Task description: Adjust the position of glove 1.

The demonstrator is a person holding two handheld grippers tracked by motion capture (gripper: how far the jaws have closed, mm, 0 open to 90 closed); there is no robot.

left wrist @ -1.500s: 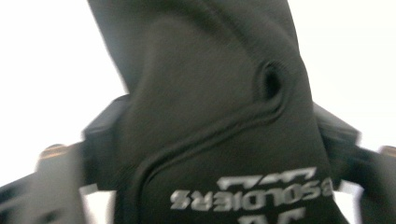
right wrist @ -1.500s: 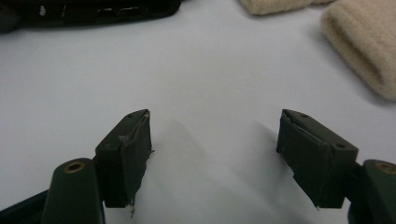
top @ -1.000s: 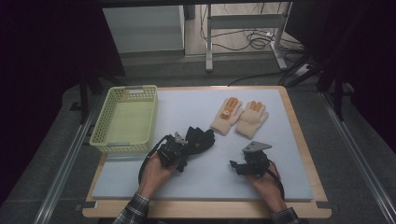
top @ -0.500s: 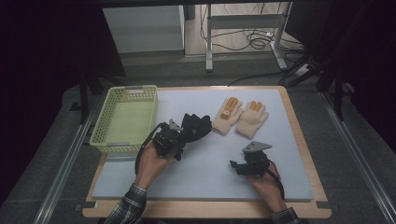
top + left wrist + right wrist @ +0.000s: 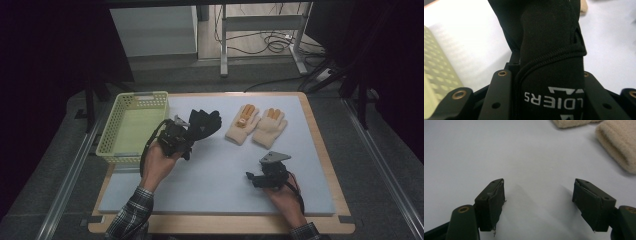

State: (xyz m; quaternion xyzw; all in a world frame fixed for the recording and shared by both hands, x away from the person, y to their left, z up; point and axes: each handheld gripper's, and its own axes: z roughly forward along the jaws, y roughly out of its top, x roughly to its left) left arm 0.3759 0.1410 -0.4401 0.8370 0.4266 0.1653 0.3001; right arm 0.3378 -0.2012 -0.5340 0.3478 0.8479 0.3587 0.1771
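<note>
While the left claw [image 5: 186, 134] grips the black glove [image 5: 204, 123], the basket [image 5: 116, 150] sits just beside it toward the surface's left edge, and the right claw [image 5: 539, 203] rests wide open, holding nothing.

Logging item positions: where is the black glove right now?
In the high view the black glove is clamped in the left gripper, between the yellow basket and the beige gloves.

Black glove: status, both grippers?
Left gripper shut on black glove, lifted beside yellow basket. Right gripper open, empty, on mat. Path to basket looks clear.
</note>
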